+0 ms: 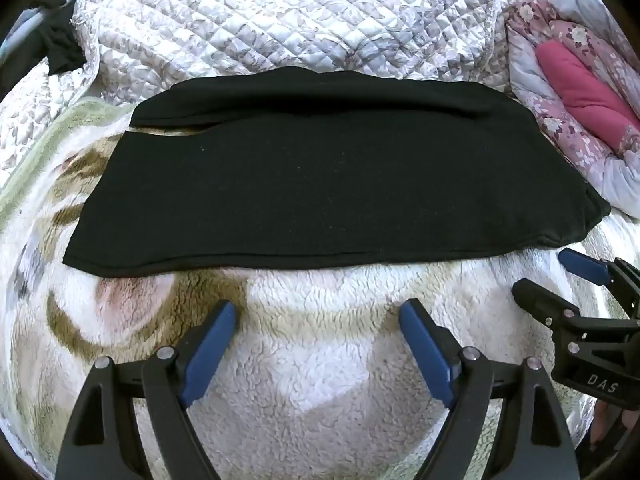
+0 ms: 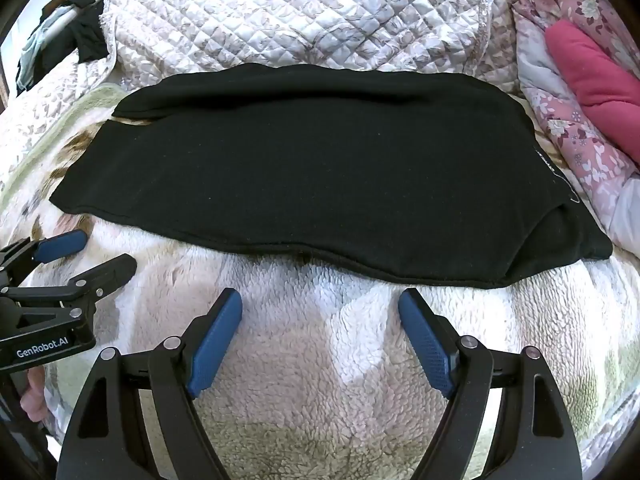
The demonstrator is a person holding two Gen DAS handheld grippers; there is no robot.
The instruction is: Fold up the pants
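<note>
Black pants lie flat across a fleece blanket, folded lengthwise with one leg over the other; the waist end is at the right. My left gripper hovers open over the blanket, just short of the pants' near edge, nothing between its blue pads. My right gripper is open too, close to the near hem, empty. In the left wrist view the right gripper shows at the right edge. In the right wrist view the left gripper shows at the left edge.
The patterned fleece blanket covers the bed. A quilted grey-white cover is bunched behind the pants. A pink floral quilt with a pink pillow lies at the right. Dark clothes hang at the far left.
</note>
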